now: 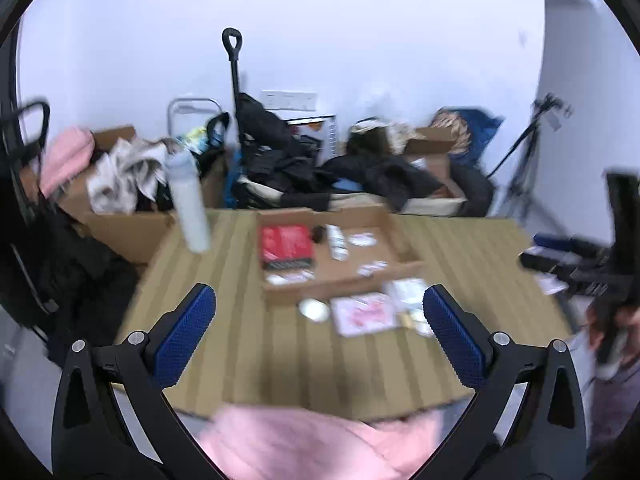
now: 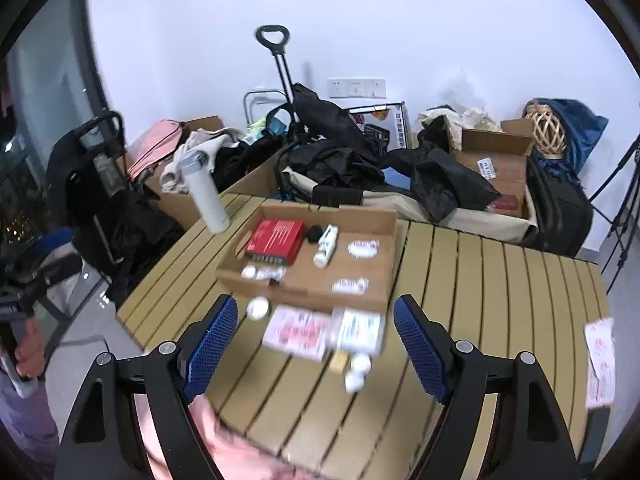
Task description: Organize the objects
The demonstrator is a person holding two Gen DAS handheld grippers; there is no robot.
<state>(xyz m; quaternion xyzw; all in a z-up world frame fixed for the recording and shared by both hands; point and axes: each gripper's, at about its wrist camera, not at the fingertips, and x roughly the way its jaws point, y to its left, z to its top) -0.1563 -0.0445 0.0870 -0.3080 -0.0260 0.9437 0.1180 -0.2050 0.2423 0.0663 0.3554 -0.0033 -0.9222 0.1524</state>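
Both blue-padded claws, left gripper [image 1: 319, 336] and right gripper [image 2: 316, 344], hang spread wide and empty above the tan slatted table [image 2: 500, 280]. Loose items lie dead ahead just short of the shallow cardboard tray [image 2: 360, 216]: flat pink-printed paper packet [image 2: 298, 332], glossy white box [image 2: 358, 330], small white plastic bottle [image 2: 357, 370] w/ long axis running toward the camera. Right claw looks nearer, by my read.

A shallow open cardboard tray [image 2: 362, 280] sits toward the tabletop's far edge, holding a red box [image 2: 275, 237] lying flat, a white tube [image 2: 326, 245] beside it, a small black item [image 2: 314, 233] and some white packets [image 2: 363, 248]. Just outside its near wall lie a pink-printed packet [image 2: 298, 330], a round white lid [image 2: 258, 306] and what may be small bottles [image 2: 357, 370], blurred. A white flask [image 2: 205, 192] stands at the far-left corner.
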